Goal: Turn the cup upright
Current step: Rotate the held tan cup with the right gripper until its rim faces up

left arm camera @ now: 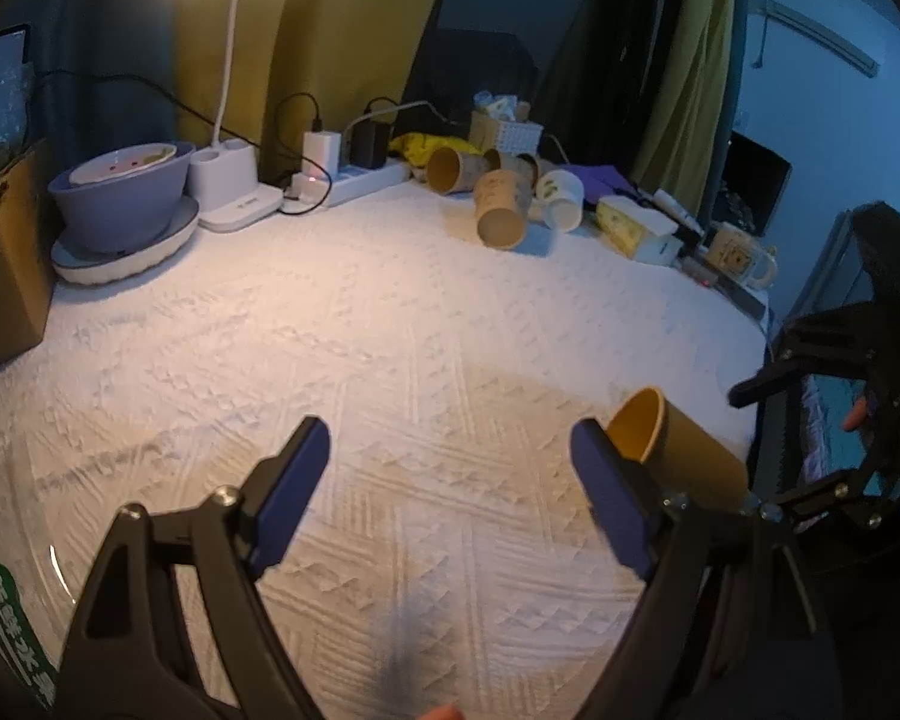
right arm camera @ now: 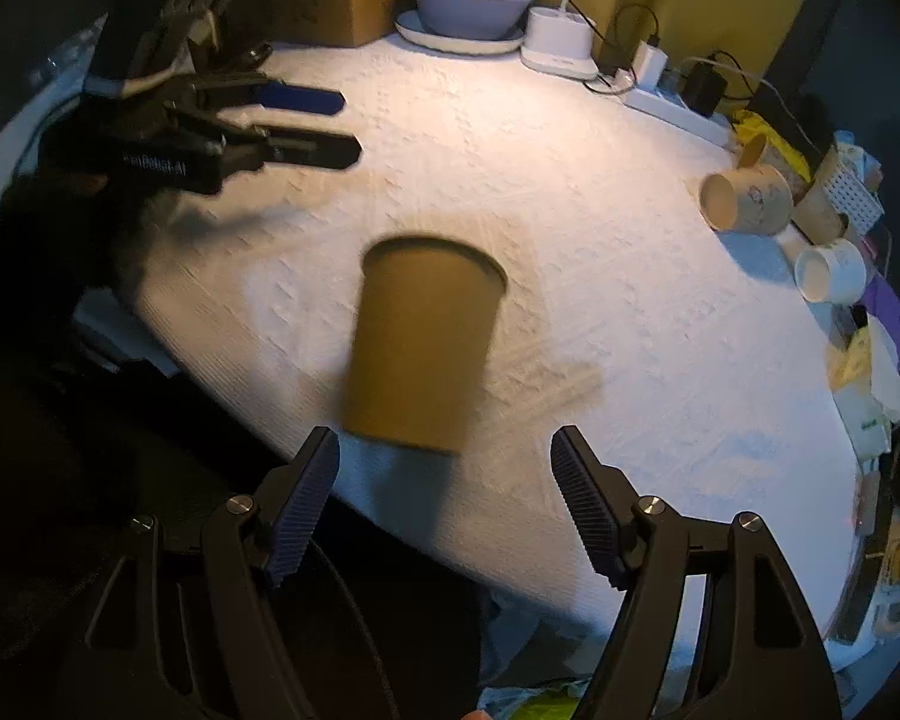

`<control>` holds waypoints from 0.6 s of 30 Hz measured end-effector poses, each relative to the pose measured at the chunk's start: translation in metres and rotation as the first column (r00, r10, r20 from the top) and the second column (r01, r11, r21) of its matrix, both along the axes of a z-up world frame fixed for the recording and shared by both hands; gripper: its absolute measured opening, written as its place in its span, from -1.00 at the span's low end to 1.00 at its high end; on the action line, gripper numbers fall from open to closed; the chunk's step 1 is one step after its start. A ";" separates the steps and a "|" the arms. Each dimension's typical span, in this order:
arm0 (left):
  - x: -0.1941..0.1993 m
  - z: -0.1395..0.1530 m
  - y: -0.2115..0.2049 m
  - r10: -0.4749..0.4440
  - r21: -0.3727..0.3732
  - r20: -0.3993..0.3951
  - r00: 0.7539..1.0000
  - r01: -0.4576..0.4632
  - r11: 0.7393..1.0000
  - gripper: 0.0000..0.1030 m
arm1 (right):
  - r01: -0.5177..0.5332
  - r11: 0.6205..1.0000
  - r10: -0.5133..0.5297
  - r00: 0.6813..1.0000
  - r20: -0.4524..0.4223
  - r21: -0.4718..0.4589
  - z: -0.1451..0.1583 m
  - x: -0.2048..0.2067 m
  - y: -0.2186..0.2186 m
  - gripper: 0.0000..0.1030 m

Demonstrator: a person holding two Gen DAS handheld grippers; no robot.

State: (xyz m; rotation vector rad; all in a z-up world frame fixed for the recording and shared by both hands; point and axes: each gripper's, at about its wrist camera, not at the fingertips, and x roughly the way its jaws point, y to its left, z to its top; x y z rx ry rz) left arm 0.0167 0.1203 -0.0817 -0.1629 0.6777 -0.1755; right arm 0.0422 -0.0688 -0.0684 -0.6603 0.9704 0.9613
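Observation:
A brown paper cup (right arm camera: 423, 342) lies on its side on the white textured tablecloth (right arm camera: 570, 210), its mouth pointing away from me and its base near the table's front edge. My right gripper (right arm camera: 444, 498) is open, just short of the cup's base, not touching it. In the left wrist view the same cup (left arm camera: 672, 450) lies to the right, partly behind my right finger. My left gripper (left arm camera: 450, 486) is open and empty over bare cloth. It also shows in the right wrist view (right arm camera: 312, 126) at the left, apart from the cup.
Several other paper cups (left arm camera: 501, 210) lie at the back right among boxes and a mug (left arm camera: 741, 255). A purple bowl (left arm camera: 120, 198) on a plate, a lamp base (left arm camera: 234, 186), a power strip (left arm camera: 360, 180) and a cardboard box (left arm camera: 3, 258) stand at the back left.

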 end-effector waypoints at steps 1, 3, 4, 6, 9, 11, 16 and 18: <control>-0.002 0.001 -0.001 -0.001 -0.001 0.003 1.000 0.001 1.000 0.63 | -0.001 1.000 0.001 1.000 -0.010 0.007 0.000 0.002 0.003 0.48; -0.005 0.001 0.000 -0.003 -0.009 0.007 1.000 0.003 1.000 0.63 | -0.002 1.000 0.002 1.000 -0.028 0.013 0.001 0.007 0.014 0.48; -0.007 0.001 0.001 -0.002 -0.012 0.008 1.000 0.002 1.000 0.63 | -0.006 1.000 0.006 1.000 -0.026 0.009 0.001 0.008 0.019 0.48; -0.009 0.000 0.004 0.003 -0.021 0.009 1.000 -0.003 1.000 0.63 | -0.010 1.000 0.010 1.000 -0.025 0.010 -0.003 0.016 0.028 0.48; -0.013 -0.001 0.009 0.009 -0.034 0.015 1.000 -0.009 0.999 0.63 | 0.005 1.000 -0.004 0.999 -0.054 0.017 -0.012 0.030 0.043 0.48; -0.015 -0.001 0.012 0.013 -0.039 0.018 1.000 -0.012 0.999 0.63 | 0.008 1.000 -0.008 0.998 -0.063 -0.003 -0.019 0.038 0.053 0.48; -0.017 -0.005 0.020 0.022 -0.052 0.016 1.000 -0.021 0.998 0.63 | 0.018 0.998 -0.022 0.996 -0.084 -0.057 -0.031 0.049 0.069 0.48; -0.018 -0.006 0.022 0.021 -0.055 0.014 1.000 -0.020 0.998 0.63 | 0.024 0.996 -0.033 0.993 -0.113 -0.080 -0.036 0.054 0.074 0.48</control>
